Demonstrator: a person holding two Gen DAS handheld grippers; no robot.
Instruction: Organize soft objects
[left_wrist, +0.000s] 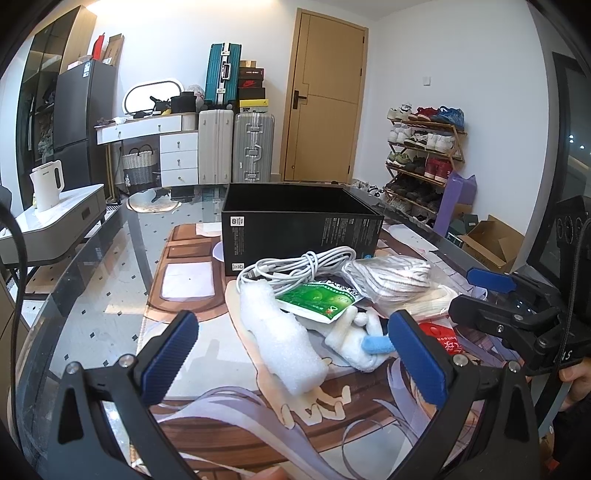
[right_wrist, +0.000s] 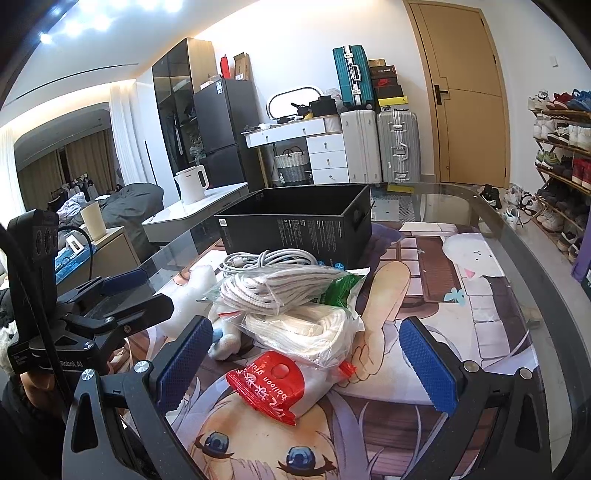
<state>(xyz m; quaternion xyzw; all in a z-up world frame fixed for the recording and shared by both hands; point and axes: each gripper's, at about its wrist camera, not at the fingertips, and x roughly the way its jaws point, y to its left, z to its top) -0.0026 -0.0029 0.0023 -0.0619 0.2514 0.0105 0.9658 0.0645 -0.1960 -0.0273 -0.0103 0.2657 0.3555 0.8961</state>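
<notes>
A pile of soft things lies on the printed mat before an open black box (left_wrist: 301, 225) (right_wrist: 295, 225). It holds a white foam wrap (left_wrist: 284, 339), a white cable coil (left_wrist: 291, 267), a green packet (left_wrist: 321, 301), a bagged striped rope (left_wrist: 388, 275) (right_wrist: 280, 286), a white plush (left_wrist: 356, 338), a bagged white rope (right_wrist: 306, 330) and a red balloon-glue pack (right_wrist: 267, 387). My left gripper (left_wrist: 295, 356) is open, its jaws either side of the foam and plush. My right gripper (right_wrist: 306, 365) is open around the red pack and the bagged white rope.
The glass table's curved edge (right_wrist: 517, 251) runs on the right. A side table with a white kettle (left_wrist: 48, 184) stands to the left. Suitcases (left_wrist: 236, 147), a door and a shoe rack (left_wrist: 424, 162) line the far wall. A cardboard box (left_wrist: 487, 240) sits on the floor.
</notes>
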